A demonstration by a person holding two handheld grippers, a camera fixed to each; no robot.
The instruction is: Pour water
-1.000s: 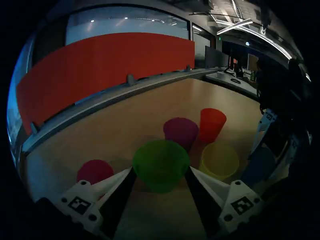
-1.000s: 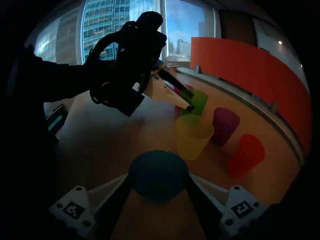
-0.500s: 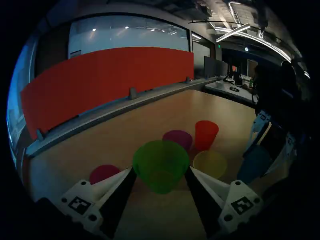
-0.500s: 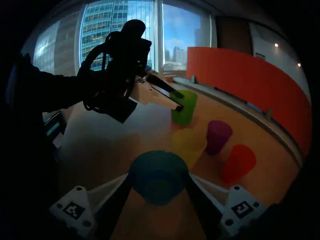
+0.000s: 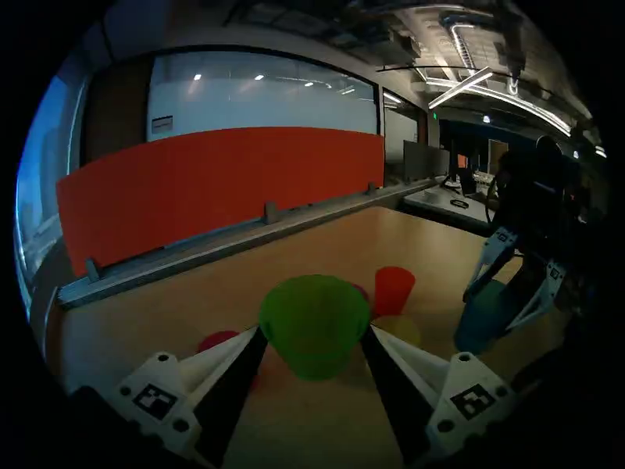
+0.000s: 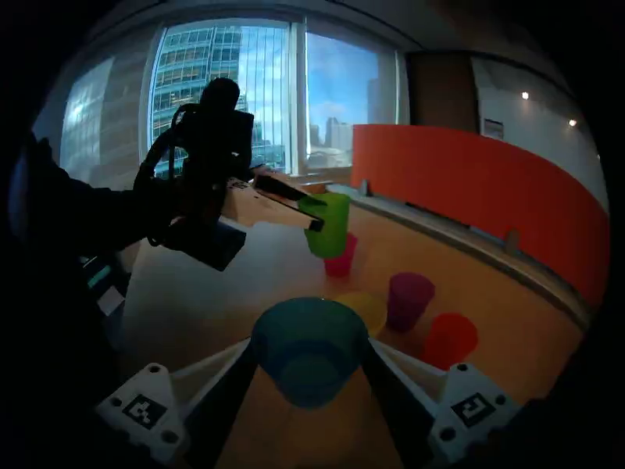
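Opposed fisheye views, high above shared cups point(image 5: 393, 289) and table point(image 5: 195, 289).

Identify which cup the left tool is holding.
The green cup, clamped between the fingers of the left tool and lifted off the table; the blue cup is in the right tool.

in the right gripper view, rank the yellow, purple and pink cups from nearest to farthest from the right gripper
1. yellow cup, centre, just behind the held teal cup
2. purple cup, farther back, on the right
3. pink cup, farthest, below the raised green cup
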